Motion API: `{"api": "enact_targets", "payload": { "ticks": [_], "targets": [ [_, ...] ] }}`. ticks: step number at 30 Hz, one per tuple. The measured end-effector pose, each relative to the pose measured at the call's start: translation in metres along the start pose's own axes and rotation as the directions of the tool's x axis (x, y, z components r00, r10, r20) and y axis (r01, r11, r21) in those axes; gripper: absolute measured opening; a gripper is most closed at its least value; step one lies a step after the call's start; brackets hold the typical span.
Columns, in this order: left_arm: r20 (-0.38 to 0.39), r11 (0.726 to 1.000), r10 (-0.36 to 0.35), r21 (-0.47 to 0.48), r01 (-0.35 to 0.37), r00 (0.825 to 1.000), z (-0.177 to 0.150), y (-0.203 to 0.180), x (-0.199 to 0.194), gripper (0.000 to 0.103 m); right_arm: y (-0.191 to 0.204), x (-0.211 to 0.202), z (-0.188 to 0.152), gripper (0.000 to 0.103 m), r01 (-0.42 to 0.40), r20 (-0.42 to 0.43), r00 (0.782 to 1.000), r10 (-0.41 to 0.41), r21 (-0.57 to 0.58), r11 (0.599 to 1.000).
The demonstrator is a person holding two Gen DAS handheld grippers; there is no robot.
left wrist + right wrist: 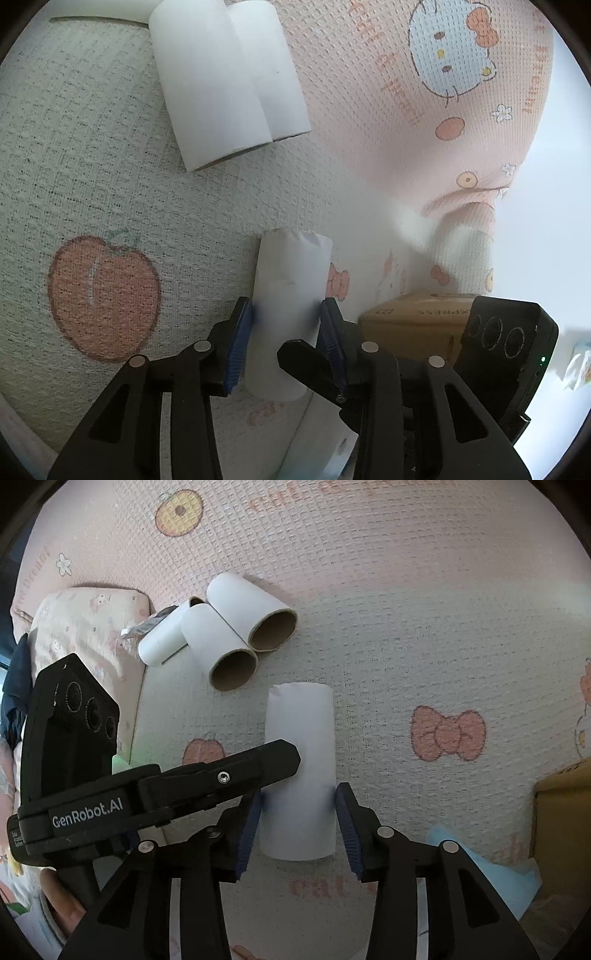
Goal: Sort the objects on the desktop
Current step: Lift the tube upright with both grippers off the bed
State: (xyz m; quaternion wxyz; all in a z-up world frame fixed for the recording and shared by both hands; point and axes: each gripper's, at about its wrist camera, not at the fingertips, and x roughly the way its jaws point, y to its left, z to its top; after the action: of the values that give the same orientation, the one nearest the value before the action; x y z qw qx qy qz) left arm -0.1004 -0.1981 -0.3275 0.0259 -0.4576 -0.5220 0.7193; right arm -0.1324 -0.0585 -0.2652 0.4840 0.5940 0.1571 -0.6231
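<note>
A white paper tube (291, 269) lies on the patterned mat (92, 166), its far end crumpled. My left gripper (288, 310) straddles it, and both blue pads rest against its sides. In the right wrist view the same tube (299, 731) sits between the jaws of my right gripper (299, 797). That gripper is open, with a thin gap at the right-hand pad. A left gripper finger (258, 764) reaches in from the left and overlaps the tube. A right gripper finger (306, 356) shows in front of the tube in the left wrist view. Three more white tubes (229, 642) lie grouped beyond.
A cardboard box (561, 812) stands at the right edge, with blue cloth (491, 878) in front of it. A pillow (85, 616) and a foil wrapper (147, 626) lie at the left behind the tubes. The mat's folded corner (465, 206) rises near the box (413, 321).
</note>
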Motion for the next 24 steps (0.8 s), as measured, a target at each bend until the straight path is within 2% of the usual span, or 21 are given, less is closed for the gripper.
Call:
{"api": "enact_targets", "payload": {
  "ticks": [6,10,15,21,24],
  "targets": [
    [0.002,0.999,0.017,0.031,-0.017,1.000,0.000,-0.007,-0.001,0.040,0.004,0.000,0.000,0.040,0.020,-0.007,1.000,-0.020,-0.013,1.000],
    [-0.004,0.995,0.038,0.092,-0.037,0.999,-0.006,-0.018,-0.007,0.041,0.012,-0.005,-0.007,0.040,0.053,0.004,0.999,-0.053,-0.069,0.996],
    [0.032,0.989,0.012,0.149,-0.017,0.999,-0.013,-0.038,-0.023,0.041,0.017,-0.029,-0.015,0.040,0.024,0.053,0.998,-0.019,-0.111,0.993],
    [0.071,0.982,-0.011,0.189,-0.003,0.997,-0.021,-0.062,-0.045,0.041,0.031,-0.061,-0.020,0.040,0.048,0.125,0.992,-0.025,-0.179,0.983],
    [0.098,0.969,-0.004,0.246,-0.020,0.995,-0.028,-0.081,-0.059,0.041,0.036,-0.078,-0.022,0.040,0.051,0.160,0.987,-0.018,-0.205,0.977]
  ]
}}
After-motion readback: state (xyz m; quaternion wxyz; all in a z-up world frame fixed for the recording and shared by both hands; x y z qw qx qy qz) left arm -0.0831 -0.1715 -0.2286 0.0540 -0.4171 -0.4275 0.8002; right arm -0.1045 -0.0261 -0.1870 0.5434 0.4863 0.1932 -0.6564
